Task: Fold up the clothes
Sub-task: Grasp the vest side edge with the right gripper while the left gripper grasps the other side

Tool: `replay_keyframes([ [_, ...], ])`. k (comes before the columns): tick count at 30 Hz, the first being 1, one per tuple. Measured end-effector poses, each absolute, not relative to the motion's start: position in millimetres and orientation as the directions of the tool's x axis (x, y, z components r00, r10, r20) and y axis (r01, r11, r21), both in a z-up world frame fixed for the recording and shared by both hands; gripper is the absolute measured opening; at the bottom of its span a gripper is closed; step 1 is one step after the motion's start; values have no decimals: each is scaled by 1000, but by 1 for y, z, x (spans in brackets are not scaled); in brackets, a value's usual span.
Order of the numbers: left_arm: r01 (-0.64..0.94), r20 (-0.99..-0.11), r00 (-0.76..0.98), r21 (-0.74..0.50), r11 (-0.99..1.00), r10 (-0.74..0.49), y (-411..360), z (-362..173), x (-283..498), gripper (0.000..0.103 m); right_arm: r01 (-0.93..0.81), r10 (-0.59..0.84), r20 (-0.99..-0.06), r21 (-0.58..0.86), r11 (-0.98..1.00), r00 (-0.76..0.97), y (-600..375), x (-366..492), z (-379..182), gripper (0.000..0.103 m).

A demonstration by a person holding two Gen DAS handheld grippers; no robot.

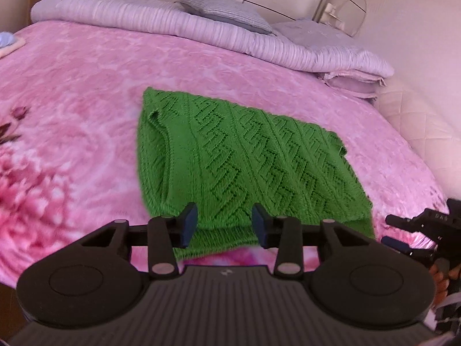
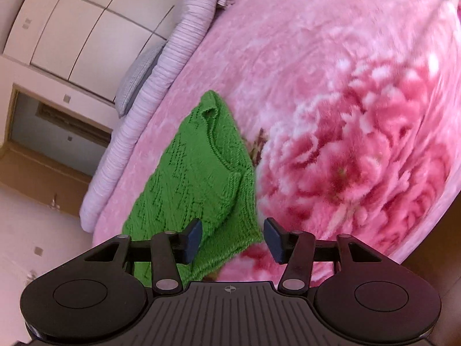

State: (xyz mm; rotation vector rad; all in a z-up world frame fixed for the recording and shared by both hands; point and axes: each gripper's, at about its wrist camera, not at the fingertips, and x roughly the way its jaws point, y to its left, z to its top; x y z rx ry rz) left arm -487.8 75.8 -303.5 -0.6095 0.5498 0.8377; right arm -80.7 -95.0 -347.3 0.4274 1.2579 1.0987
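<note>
Both grippers (image 1: 224, 225) (image 2: 232, 240) agape over sweater (image 1: 245, 155)

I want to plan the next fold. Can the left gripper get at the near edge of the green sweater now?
Probably yes. The left gripper is open and points at the near edge of the green sweater, which lies flat on the pink blanket. Nothing lies between them, and the right gripper is off to the side.
</note>
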Motion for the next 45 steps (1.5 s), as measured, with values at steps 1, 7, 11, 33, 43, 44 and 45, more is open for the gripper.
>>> replay_keyframes([
  [1,-803,-659,557,-275,528,505,78,-306,-485,26,-411,839,-537,787,461,-87,-92,-79,-349,44],
  [7,-784,-666,576,-285,552,474,94,-321,-469,26,-413,831,-554,769,488,-49,-77,-73,-354,44],
  [11,-791,-681,563,-282,543,468,102,-328,-470,26,-491,850,-526,741,458,-2,-72,-72,-340,42],
  [33,-797,-716,522,-216,564,464,110,-329,-474,16,-713,745,-666,516,475,14,-51,-104,-325,12],
  [43,-643,-652,674,-288,710,346,102,-332,-424,17,-801,784,-616,507,317,-80,-26,-140,-331,13],
  [44,-649,-689,640,-248,719,340,101,-343,-416,18,-810,757,-651,477,340,-65,-24,-143,-341,11],
  [45,-650,-686,637,-232,723,352,98,-349,-417,16,-817,765,-642,473,331,-61,-27,-145,-347,11],
])
